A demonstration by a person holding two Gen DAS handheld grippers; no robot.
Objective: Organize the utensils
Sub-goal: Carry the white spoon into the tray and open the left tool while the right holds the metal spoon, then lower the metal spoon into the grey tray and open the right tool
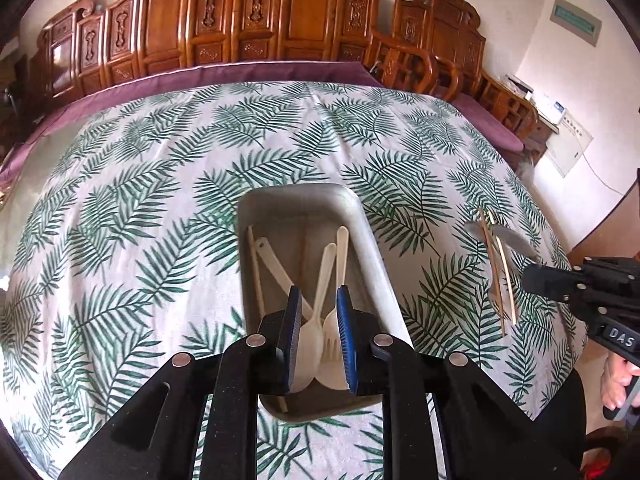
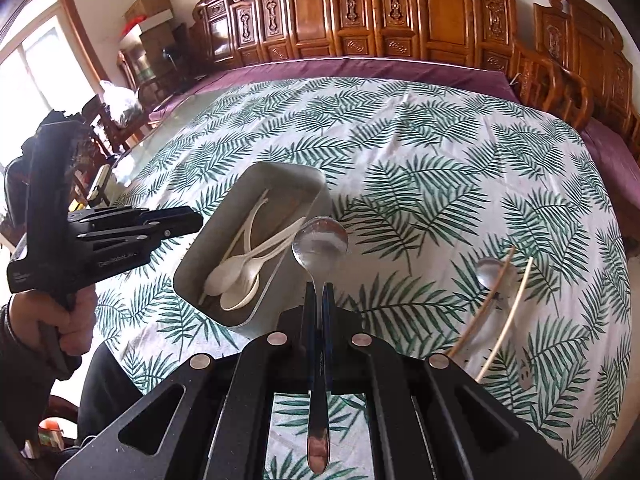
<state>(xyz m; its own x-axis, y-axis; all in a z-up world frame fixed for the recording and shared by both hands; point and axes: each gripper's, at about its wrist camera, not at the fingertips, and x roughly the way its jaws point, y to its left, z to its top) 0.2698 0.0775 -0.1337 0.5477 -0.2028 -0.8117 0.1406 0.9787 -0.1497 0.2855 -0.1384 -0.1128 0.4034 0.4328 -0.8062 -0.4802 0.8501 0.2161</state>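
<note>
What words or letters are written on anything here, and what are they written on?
"DAS": white letters on the black body of the right gripper.
Pale lettering on the side of the left gripper: too blurred to read.
Green sign on the wall: too small to read.
White chart on the wall: too small to read.

A table carries everything, covered by a white tablecloth (image 1: 160,168) printed with green palm fronds; along the far edge a purple under-cloth (image 1: 240,74) shows beyond it. Near the middle of the near side lies a grey rectangular tray (image 1: 384,256), its long sides running from near to far, resting directly on the printed cloth. To the right of the tray, apart from it, a metal spoon (image 2: 490,272) lies on the cloth with its bowl at the far end. Two pale chopsticks (image 2: 506,320) lie there too, one crossing over the spoon, the other just right of it.
</note>
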